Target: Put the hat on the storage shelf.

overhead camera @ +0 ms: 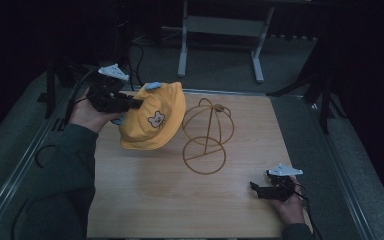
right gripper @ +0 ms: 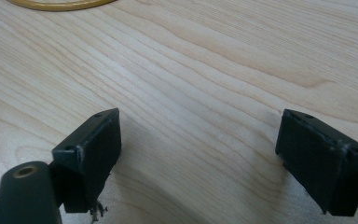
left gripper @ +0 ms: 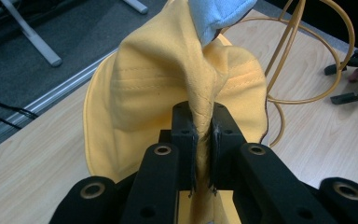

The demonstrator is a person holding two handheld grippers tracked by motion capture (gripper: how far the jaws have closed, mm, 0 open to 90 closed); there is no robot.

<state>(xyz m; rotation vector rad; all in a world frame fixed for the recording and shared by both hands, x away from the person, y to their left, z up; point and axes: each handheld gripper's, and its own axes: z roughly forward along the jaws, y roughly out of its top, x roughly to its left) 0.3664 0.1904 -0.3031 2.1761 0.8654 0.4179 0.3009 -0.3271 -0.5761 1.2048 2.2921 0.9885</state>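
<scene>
Hat (overhead camera: 152, 117) pinched in my left tool (overhead camera: 130, 104), lifted just left of the wire stand (overhead camera: 206, 136).
Jaws are clamped tight on a fold of its yellow cloth; to seat it well I judge I should carry it over the dome, crown up, and lower it evenly before letting go; my right tool (overhead camera: 261, 190) rests wide apart and empty on the pale wood tabletop (overhead camera: 180, 205); grey floor and dark frames lie beyond.

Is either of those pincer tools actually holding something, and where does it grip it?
The left gripper pinches a fold of the yellow fabric hat's brim. The right gripper is open, holding nothing.
</scene>
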